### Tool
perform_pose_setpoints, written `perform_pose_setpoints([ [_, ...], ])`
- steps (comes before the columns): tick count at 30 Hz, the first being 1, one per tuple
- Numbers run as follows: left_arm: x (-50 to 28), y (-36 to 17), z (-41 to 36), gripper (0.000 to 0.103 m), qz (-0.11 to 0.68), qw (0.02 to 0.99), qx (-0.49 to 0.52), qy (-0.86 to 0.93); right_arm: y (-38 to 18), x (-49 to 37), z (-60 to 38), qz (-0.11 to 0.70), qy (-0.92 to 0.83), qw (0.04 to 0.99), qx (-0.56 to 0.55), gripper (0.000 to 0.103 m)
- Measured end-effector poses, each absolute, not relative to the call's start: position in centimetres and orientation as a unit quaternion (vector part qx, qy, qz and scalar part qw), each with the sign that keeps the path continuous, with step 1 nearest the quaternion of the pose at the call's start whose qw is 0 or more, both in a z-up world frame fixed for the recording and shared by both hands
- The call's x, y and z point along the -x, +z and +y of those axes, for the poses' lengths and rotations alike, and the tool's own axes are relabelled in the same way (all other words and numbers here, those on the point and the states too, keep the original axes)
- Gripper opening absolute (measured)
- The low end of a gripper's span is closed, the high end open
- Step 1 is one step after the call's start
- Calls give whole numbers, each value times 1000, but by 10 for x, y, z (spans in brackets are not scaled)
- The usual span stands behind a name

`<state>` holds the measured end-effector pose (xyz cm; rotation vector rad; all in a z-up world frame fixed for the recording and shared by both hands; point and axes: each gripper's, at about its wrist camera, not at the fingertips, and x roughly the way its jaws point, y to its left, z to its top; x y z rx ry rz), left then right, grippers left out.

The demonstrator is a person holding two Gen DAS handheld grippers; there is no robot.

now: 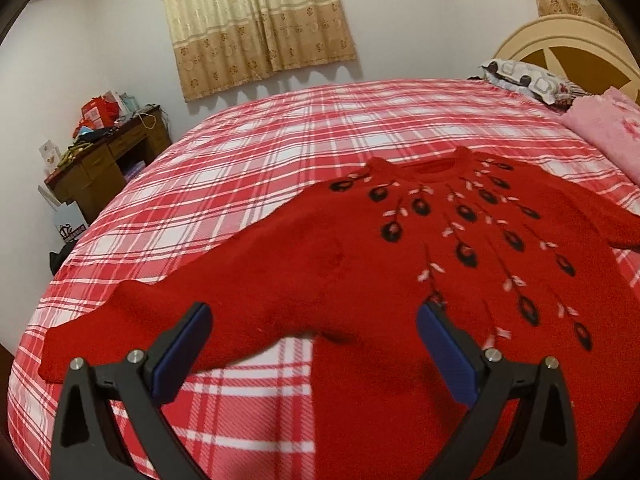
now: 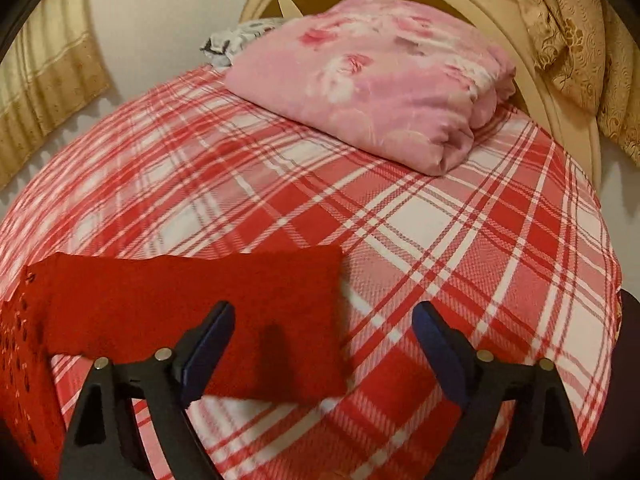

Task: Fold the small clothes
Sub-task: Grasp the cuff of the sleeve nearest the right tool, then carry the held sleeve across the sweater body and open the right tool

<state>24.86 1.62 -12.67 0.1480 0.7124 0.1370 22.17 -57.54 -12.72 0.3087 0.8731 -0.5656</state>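
One red sweater (image 1: 400,248), two sleeves spread, on one plaid bedsheet (image 1: 248,152).

1 red sweater (image 1: 400,264), 1 pink quilt (image 2: 372,80), 1 patterned pillow (image 1: 520,76), 2 claws.

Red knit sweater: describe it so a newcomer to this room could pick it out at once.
Start from the big bed with the red-and-white plaid sheet. The red knit sweater lies spread flat on it, sleeves out to both sides. Unlike the folded pink floral quilt by the cream headboard, it is solid red, with black bud motifs fanning down from its neckline.
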Motion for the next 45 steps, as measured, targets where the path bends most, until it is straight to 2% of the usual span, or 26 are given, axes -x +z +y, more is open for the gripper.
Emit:
perform_pose_setpoints([
  [2,-253,-130,21,103,348,932,-75,74,-135,-228,-578,429,-266,851,-145,72],
  [4,-255,-132,25,103,346,931,-79,83,-145,-235,-578,446,-262,844,-141,71],
  [6,-257,-134,27,103,347,930,-82,89,-146,-237,-574,445,-264,846,-126,64],
  [8,-259,-137,31,103,351,928,-78,95,-147,-240,-567,446,-246,852,-116,39],
  [9,-260,-138,31,103,353,928,-77,95,-148,-242,-564,448,-238,854,-112,33],
  [11,-261,-140,35,103,356,927,-73,96,-149,-246,-556,454,-224,857,-99,16],
  [16,-260,-145,43,103,367,924,-61,93,-140,-253,-547,452,-211,860,-106,12],
  [27,-255,-149,62,103,377,921,-42,93,-87,-276,-511,411,-178,889,-95,11],
  [45,-240,-151,112,103,381,916,-26,120,4,-313,-390,346,-69,935,-35,11],
])
